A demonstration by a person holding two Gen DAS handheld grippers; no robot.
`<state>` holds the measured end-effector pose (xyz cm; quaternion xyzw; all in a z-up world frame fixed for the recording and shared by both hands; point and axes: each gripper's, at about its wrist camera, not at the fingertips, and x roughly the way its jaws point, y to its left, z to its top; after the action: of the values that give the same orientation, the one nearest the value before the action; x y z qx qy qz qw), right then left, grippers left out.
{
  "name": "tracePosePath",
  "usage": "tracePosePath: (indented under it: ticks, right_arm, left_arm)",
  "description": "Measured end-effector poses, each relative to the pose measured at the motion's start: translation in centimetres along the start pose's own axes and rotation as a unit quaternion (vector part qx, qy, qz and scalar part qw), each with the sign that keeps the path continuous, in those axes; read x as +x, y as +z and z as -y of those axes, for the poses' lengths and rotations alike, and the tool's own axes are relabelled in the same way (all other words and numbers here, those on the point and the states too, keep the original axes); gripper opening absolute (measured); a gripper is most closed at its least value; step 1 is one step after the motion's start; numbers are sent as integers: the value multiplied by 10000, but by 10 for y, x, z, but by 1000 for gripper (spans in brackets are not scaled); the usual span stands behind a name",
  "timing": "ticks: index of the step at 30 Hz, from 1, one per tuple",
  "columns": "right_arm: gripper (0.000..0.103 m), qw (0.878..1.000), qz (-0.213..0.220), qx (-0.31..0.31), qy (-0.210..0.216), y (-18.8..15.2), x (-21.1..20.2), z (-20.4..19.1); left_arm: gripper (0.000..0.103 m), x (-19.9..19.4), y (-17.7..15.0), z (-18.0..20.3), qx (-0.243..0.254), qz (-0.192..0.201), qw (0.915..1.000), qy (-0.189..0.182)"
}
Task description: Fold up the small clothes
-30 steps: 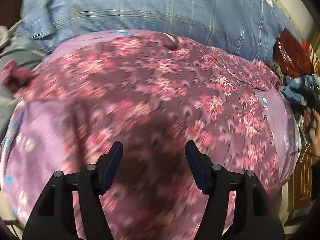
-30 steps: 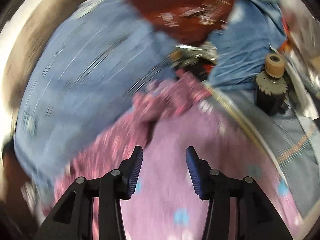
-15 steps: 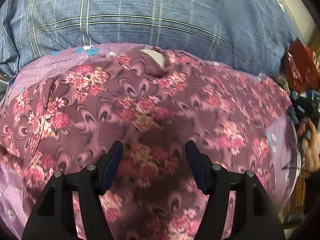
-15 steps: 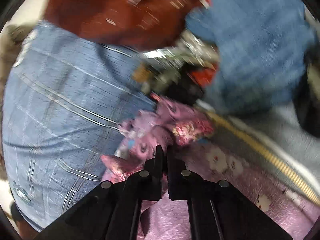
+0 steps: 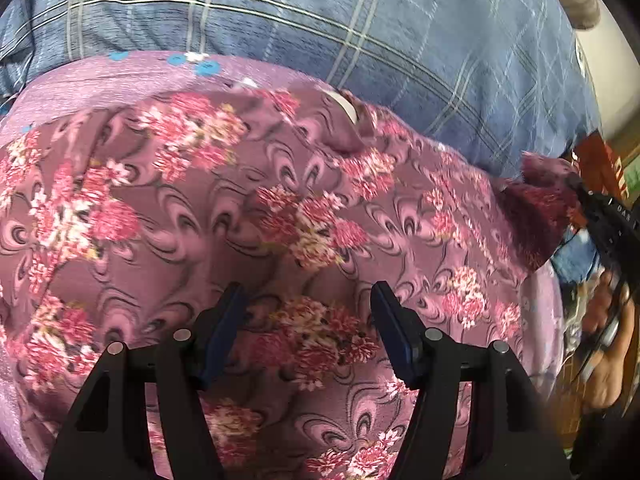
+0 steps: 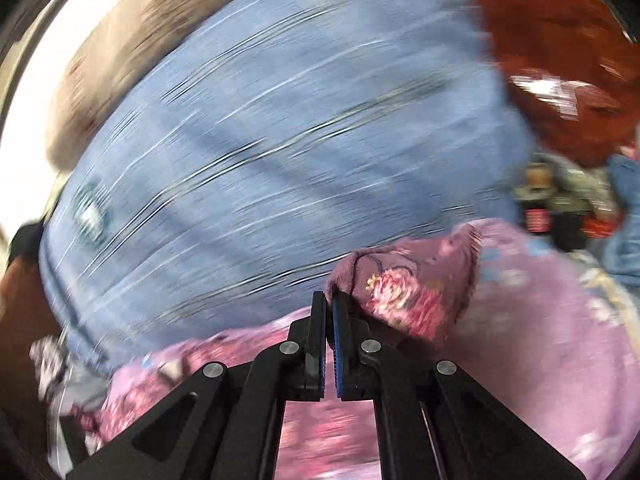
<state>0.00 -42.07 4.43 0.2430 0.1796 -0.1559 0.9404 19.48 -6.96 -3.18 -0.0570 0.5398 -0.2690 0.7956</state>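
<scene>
A mauve garment with pink flowers (image 5: 280,208) lies spread over a lilac cloth (image 5: 120,76). My left gripper (image 5: 306,304) is open and empty, low over the middle of the garment. My right gripper (image 6: 329,300) is shut on a corner of the flowered garment (image 6: 404,292) and holds it lifted and bunched. In the left wrist view the right gripper (image 5: 612,220) shows at the right edge, with the garment's corner (image 5: 544,200) pulled up toward it. The right wrist view is blurred by motion.
A blue plaid sheet (image 5: 320,20) lies beyond the garment and shows in the right wrist view (image 6: 260,140). A dark red cloth (image 6: 560,60) and small dark items (image 6: 560,204) sit at the far right. A lilac cloth (image 6: 540,320) lies under the garment.
My right gripper went from open to shut on the garment's corner and has swung it up and to the left. My left gripper has moved closer over the garment, still open.
</scene>
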Motion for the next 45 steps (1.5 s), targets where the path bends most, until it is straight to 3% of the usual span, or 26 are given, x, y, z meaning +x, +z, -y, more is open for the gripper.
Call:
tracePosePath:
  ticks: [4,8,10,12,15,19,21,25,26,28,29,31,34,37,39,45]
  right_arm:
    - [2,9950,-516,-515,690,-33,25,-76]
    - [2,9814,-1087,-707,1419,-79,43,-140]
    - [4,9735,-1483,-742,1573,-103,58,-158]
    - [9,9580,-2160,-717,1743,-131,77,-171]
    - [9,9404,-2842,-908,1633,-160,84,-181]
    - [17,9462,-2619,-1019,1602,-155,53,-167]
    - [31,9583,-2325,-774,1468,-140,35,-142]
    - [38,9771,-1924,-77,903,-112,13,-77]
    - [38,9798,-1864,145,709,-108,9,-58]
    - [38,9808,-1813,524,490,-105,2,-31]
    - [38,9807,-1784,705,379,-104,-3,-16]
    - [38,9814,-1679,906,199,-104,-12,5]
    - [38,9825,-1426,1200,-17,-98,-20,30]
    - [44,9827,-1187,1411,-171,-92,-21,50]
    - [46,9818,-1140,1491,-294,-89,-12,56]
    - [47,9754,-1437,1670,-22,-93,39,39]
  left_arm:
    - [64,-13,4,-14,-220,123,9996,-85]
    - [64,-21,7,-28,-412,171,9988,-221]
    - [64,-24,8,-35,-538,164,9977,-376]
    - [64,-24,8,-39,-672,141,9962,-538]
    - [69,-22,7,-45,-920,100,9918,-887]
    - [82,-15,6,-39,-1070,71,9854,-1319]
    - [83,-7,7,-31,-1120,34,9828,-1470]
    - [83,25,15,-19,-1562,-61,9726,-1719]
    - [81,32,15,-18,-1713,73,9705,-1698]
    - [53,29,16,-14,-1680,432,9731,-1516]
    - [6,26,18,-11,-1509,531,9775,-1372]
    - [4,15,22,-10,-1379,544,9814,-1221]
    - [4,-19,26,-19,-1448,931,9811,-888]
    - [5,-41,28,-30,-1502,1193,9814,-91]
    - [5,-41,26,-37,-1518,1137,9813,338]
    - [5,-15,17,-64,-1980,541,9785,182]
